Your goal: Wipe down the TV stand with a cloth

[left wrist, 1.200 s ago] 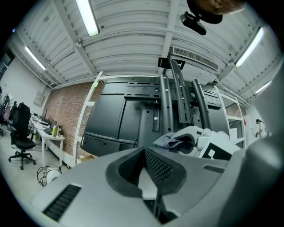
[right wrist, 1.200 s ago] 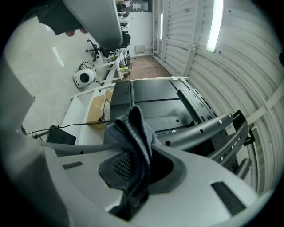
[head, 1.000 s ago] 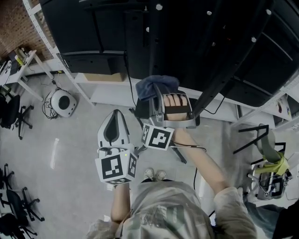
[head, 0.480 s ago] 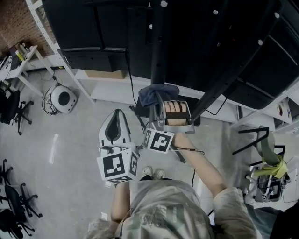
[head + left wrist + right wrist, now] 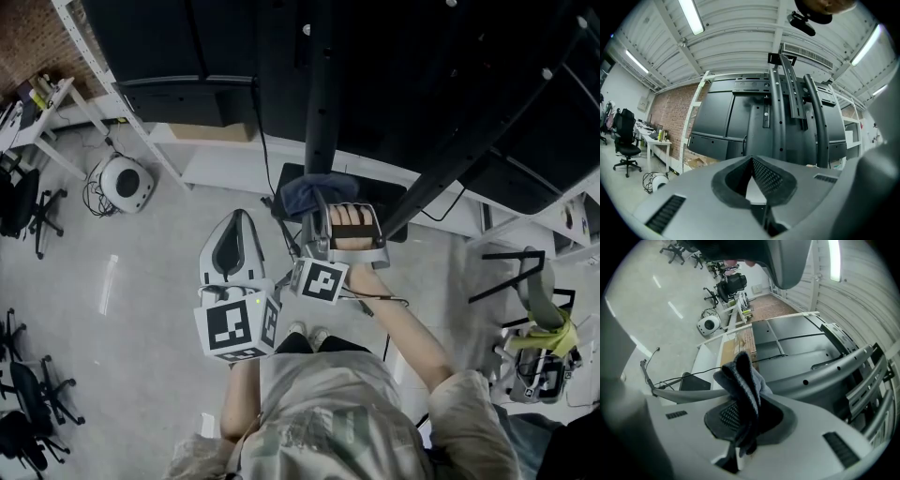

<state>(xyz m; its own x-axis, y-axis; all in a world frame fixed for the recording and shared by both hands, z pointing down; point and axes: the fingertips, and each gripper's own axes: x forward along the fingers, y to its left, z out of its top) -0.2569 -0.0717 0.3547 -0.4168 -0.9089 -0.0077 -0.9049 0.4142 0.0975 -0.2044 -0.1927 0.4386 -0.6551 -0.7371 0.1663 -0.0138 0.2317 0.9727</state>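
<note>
While the cloth [image 5: 743,380] is clamped by the right gripper [image 5: 319,202], left gripper [image 5: 234,225] closed empty, TV stand [image 5: 321,103] wiping is judged unfinished.

cloth [image 5: 740,376]: soft napped fabric | TV stand [image 5: 319,103]: matt black metal | floor [image 5: 141,291]: smooth, slightly glossy

The cloth [image 5: 740,376] was dark blue-grey, and the TV stand [image 5: 321,103] black. The left gripper [image 5: 235,220] and right gripper [image 5: 740,425] were pale grey, with black mesh-patterned pads [image 5: 764,176] and black-and-white square markers [image 5: 232,330]. The floor [image 5: 141,281] was light grey and the brick wall [image 5: 23,52] reddish-brown.
</note>
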